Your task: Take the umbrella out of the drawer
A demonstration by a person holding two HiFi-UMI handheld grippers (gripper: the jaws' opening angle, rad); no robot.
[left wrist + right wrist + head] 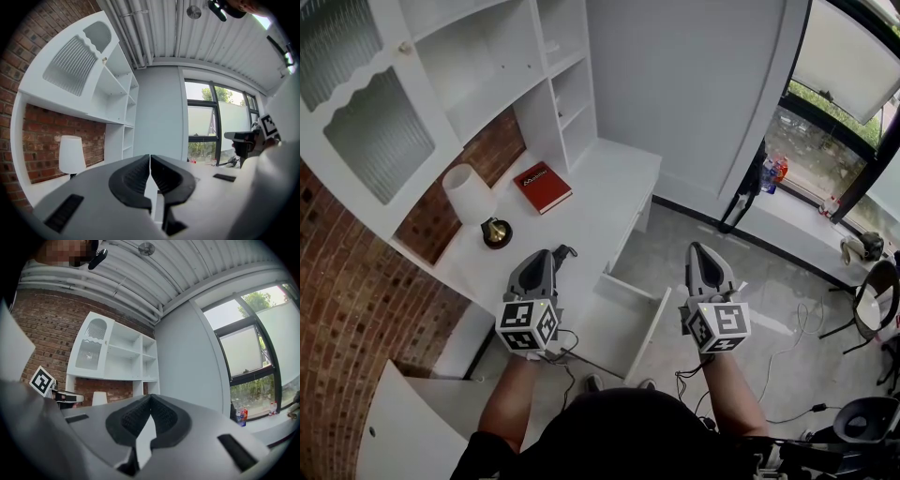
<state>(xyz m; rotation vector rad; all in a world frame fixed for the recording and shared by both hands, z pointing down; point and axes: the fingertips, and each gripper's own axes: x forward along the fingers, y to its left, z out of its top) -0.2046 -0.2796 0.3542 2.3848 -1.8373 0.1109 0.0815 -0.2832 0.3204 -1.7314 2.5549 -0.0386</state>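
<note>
Your left gripper (546, 254), the grey hand-held one with the marker cube at its back, has its black ribbed jaws pressed together with nothing between them, and your right gripper (697, 248) is the same: jaws meeting at the tips and empty. The white wooden drawer (652, 330) of the long white desk (614, 183) stands pulled out between the two grippers, below them. The part of its inside that shows is only plain white, and no umbrella can be seen there; it may lie deeper under the desk top or be hidden by your arms, I cannot tell. A small dark loop (566, 250) lies on the desk just beside the left gripper's tip, but what it is I cannot say. So I judge the task to be at its beginning: the drawer is open, the reaching step is not yet done. For the next move you would need to open one pair of jaws, tip that gripper downward into the drawer and look for the umbrella before you close on it. Both your forearms reach forward from the body, the grippers side by side and well apart, pointing about level away from you, the left one over the desk edge, the right one over the grey floor (741, 272) past the drawer's front.
</note>
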